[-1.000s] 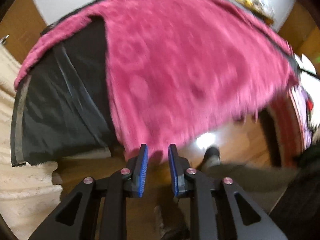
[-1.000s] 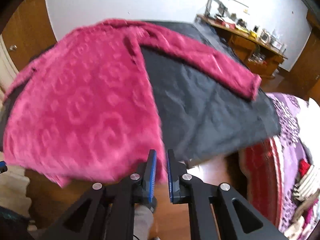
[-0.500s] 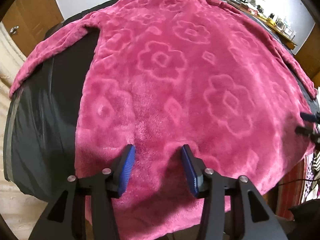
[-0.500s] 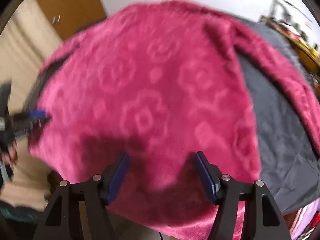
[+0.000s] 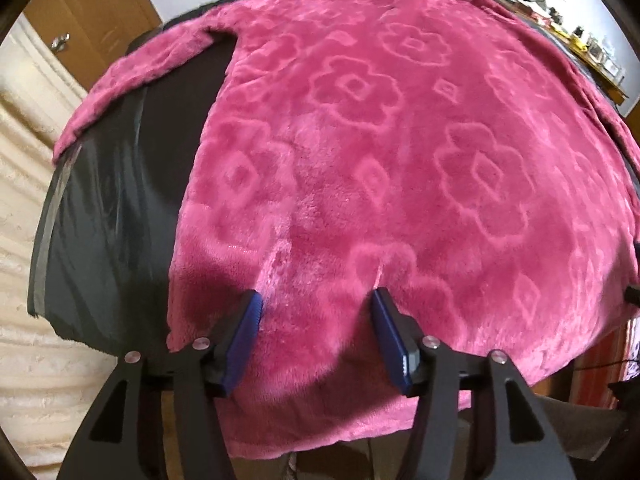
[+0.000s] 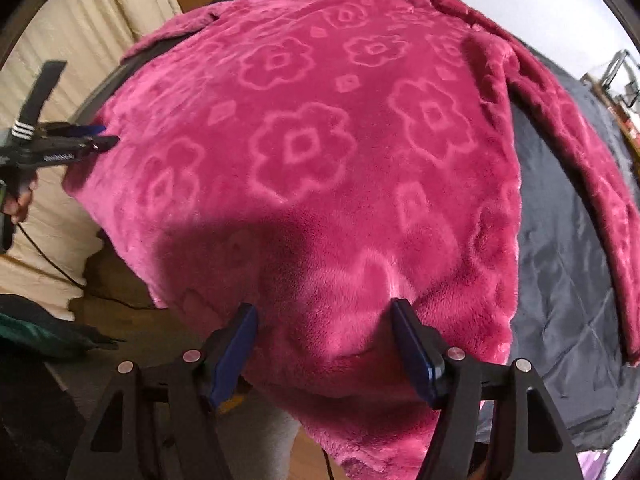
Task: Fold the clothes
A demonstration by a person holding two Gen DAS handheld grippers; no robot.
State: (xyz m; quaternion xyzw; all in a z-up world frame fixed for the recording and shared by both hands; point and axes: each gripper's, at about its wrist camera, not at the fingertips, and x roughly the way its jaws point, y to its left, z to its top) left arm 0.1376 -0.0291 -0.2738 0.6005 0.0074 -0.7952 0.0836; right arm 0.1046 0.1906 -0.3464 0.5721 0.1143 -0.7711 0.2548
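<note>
Lying spread flat over a dark quilted cover (image 6: pixel 560 280), the pink fleece garment (image 5: pixel 400 140) with its embossed flowers fills both wrist views, its near hem hanging off the front edge of the surface and one sleeve (image 5: pixel 132 76) stretched out to the side. The left gripper (image 5: pixel 316 300) stands wide open, its blue pads pressing on the pile near the left part of the hem with nothing clamped between them; the right gripper (image 6: pixel 324 312) is spread just as wide over the hem further right, likewise holding nothing. In the right wrist view the left gripper shows from the side at the garment's edge, a hand (image 6: pixel 18 200) behind it. Resting open on the cloth like this would suit smoothing it or pinning it down — the fleece lies without big wrinkles, which a neat fold needs. No fold shows in the body of the garment, and whether one is about to be made or the cloth is merely being laid out cannot be settled from here.
</note>
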